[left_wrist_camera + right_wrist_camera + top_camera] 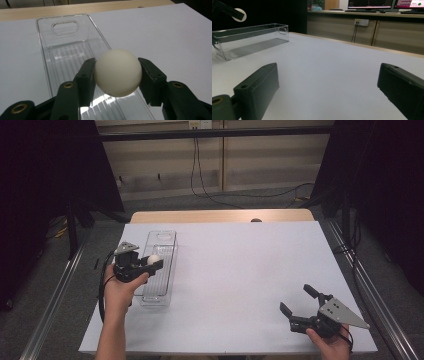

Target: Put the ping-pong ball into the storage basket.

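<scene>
- Work in hand: small white smooth ball (pixel 118 72) going into the long clear plastic bin with ribbed floor and cut-out handle (pixel 171 270).
- Progress, my read: pickup done, ball carried over the bin, release not yet done. Bin looks bare inside, nothing on the ribbed floor.
- Ball location: pinched in the left gripper (pixel 154 261), above the bin's interior, roughly mid-length in the high view. Clearly off the floor; the left gripper view shows ribbing under and past it.
- Left gripper: both black pads (pixel 88 75) pressed on opposite sides of the ball, grip across its widest part, looks centred. Jaws only as far apart as the ball's width.
- Right gripper (pixel 298 302): low at the near right of the white table cover (pixel 240 270), well apart from bin and ball. Jaws spread wide, nothing between them, bare cover ahead in the right gripper view.
- Left to do: lower a bit, open the jaws, let the ball settle. Risk: a round ball may roll along the ribs or bounce if dropped from height.
</scene>
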The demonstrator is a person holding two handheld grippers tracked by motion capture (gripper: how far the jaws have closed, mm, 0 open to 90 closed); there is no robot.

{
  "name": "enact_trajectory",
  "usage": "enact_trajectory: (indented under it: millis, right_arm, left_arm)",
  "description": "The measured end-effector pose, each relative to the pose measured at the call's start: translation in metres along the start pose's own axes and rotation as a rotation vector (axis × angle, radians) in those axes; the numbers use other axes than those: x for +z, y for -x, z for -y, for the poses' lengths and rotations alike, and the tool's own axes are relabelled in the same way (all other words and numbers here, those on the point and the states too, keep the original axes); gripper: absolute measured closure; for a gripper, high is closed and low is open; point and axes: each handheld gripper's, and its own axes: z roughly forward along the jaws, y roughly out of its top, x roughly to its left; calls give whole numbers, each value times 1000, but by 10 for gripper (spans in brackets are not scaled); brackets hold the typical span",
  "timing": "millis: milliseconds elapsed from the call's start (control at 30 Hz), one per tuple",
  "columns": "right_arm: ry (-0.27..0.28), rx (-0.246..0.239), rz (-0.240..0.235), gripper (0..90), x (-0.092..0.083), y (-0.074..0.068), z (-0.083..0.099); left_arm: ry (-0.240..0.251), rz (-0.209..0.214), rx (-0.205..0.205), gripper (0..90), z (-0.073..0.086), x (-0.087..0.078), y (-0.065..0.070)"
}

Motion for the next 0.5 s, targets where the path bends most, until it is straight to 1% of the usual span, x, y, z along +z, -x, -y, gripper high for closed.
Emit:
enact_trajectory:
  millis: [67, 100, 133, 167, 233, 300, 400, 433, 500]
  right_arm:
    - [-2, -2, -9, 32, 0, 0, 0]
    - [0, 2, -5, 32, 0, 0, 0]
    - [-2, 2, -8, 32, 0, 0, 0]
    - [-3, 4, -3, 32, -1, 0, 0]
    - [-4, 11, -1, 32, 0, 0, 0]
    - [-5, 7, -1, 32, 0, 0, 0]
    - [-2, 0, -7, 32, 0, 0, 0]
    - [-4, -2, -6, 32, 0, 0, 0]
    - [-4, -1, -7, 32, 0, 0, 0]
  left_arm:
    - [-1, -10, 3, 511, 0, 0, -1]
    - [0, -8, -2, 511, 1, 0, -1]
    - [-3, -9, 3, 511, 1, 0, -2]
    - [-1, -6, -3, 511, 1, 1, -2]
    - [-4, -7, -2, 511, 1, 1, -2]
    - [-6, -9, -3, 511, 2, 2, -3]
    - [-12, -12, 6, 511, 2, 2, -4]
    - [-6, -13, -4, 511, 3, 3, -3]
    - [-11, -15, 2, 511, 3, 4, -4]
